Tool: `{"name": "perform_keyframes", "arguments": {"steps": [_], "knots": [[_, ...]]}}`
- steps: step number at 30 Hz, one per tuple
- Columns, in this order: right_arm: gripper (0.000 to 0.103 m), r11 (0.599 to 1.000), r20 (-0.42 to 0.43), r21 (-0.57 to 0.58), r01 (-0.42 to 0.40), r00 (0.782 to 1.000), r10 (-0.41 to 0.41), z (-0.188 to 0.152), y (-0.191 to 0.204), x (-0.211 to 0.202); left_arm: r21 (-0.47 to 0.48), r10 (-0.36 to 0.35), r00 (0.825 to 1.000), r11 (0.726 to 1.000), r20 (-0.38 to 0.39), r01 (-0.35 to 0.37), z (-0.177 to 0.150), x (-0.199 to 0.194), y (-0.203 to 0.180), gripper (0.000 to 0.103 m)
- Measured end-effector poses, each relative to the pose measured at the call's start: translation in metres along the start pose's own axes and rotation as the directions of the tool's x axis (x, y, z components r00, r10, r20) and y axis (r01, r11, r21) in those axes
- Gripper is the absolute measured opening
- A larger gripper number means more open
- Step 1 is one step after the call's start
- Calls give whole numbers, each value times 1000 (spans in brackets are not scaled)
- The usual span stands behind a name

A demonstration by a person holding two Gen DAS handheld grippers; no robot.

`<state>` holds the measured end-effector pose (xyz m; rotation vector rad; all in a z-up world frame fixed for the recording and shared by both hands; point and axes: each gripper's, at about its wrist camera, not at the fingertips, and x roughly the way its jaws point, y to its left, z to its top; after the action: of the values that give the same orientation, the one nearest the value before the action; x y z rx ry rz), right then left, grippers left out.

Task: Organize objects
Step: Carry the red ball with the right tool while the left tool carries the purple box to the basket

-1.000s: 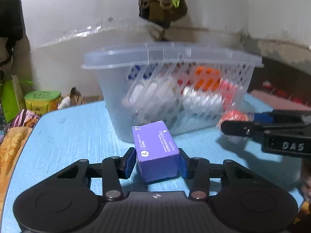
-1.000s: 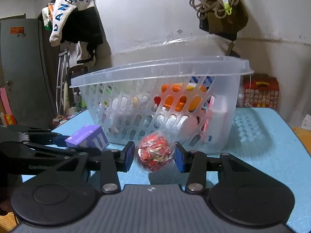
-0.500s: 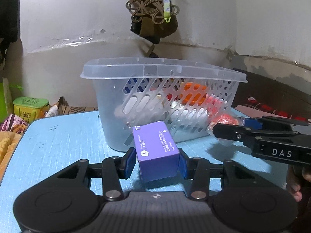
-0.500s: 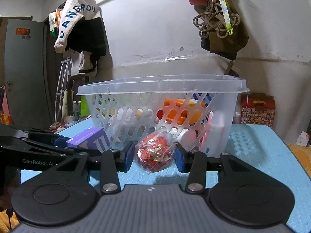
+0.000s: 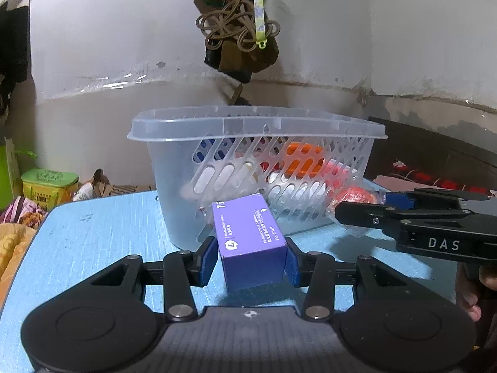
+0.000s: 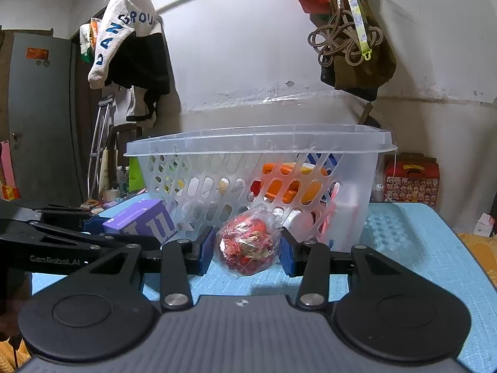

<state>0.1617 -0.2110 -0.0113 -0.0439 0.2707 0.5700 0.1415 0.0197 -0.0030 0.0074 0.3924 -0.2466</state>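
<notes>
My left gripper (image 5: 251, 261) is shut on a purple box (image 5: 250, 239), held just above the blue table in front of a clear plastic basket (image 5: 254, 127). My right gripper (image 6: 248, 253) is shut on a red snack ball wrapped in clear plastic (image 6: 247, 244), also in front of the basket (image 6: 257, 143). The basket holds orange, white and red items behind its slotted wall. In the left wrist view the right gripper (image 5: 357, 208) reaches in from the right with the red ball (image 5: 352, 195). In the right wrist view the left gripper (image 6: 105, 227) enters from the left with the purple box (image 6: 143, 220).
The blue table (image 5: 93, 242) carries the basket. Bags hang on the wall above it (image 6: 354, 49). A green tin (image 5: 49, 186) and clutter lie beyond the table's left edge; a red box (image 6: 411, 180) stands to the right. A person's fingers (image 5: 472, 298) hold the right gripper.
Both views have tilted upward, so the basket sits lower in the frame and more wall shows. Each gripper still holds its object as before.
</notes>
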Motion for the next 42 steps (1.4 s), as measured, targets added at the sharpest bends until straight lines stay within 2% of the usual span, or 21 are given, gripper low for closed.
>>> {"name": "perform_keyframes", "arguments": {"steps": [10,16,20,24,25,27,29,31,33,36,41,42], "knots": [[46,1000,17,12,15,1000,-15,3,2,-10,25,22,992,999,121,-25,-3,-17,-5,48],[46,1000,12,12,-25,1000,25,10,3,-33,34,26,986,999,164,-32,-4,-30,-11,48],[46,999,80,21,-31,996,29,42,-5,-61,21,2,974,1000,227,-7,11,-58,-13,48],[46,1000,171,15,4,985,-7,89,-10,-67,25,-24,962,1000,273,18,51,-77,-13,48],[47,999,171,33,-5,985,-1,105,-14,-59,17,-30,964,1000,265,26,67,-75,-12,48],[47,997,115,71,-37,993,29,135,-22,-32,-16,-33,972,999,234,38,101,-61,-5,48],[47,999,36,46,22,999,-23,159,-26,4,-41,-18,982,999,186,26,132,-36,2,48],[46,997,-53,31,77,996,-75,169,-32,37,-57,-11,991,998,132,19,152,-11,6,48],[46,996,-113,27,88,990,-84,172,-38,60,-56,4,996,998,88,1,162,6,6,48],[46,992,-139,2,124,983,-122,167,-42,78,-37,33,999,999,25,-32,172,25,0,48],[46,993,-192,-11,116,975,-116,152,-51,93,-56,68,996,996,-59,-72,171,54,4,48],[49,993,-197,-9,115,974,-114,150,-53,95,-55,78,995,995,-66,-82,169,59,4,48]]}}
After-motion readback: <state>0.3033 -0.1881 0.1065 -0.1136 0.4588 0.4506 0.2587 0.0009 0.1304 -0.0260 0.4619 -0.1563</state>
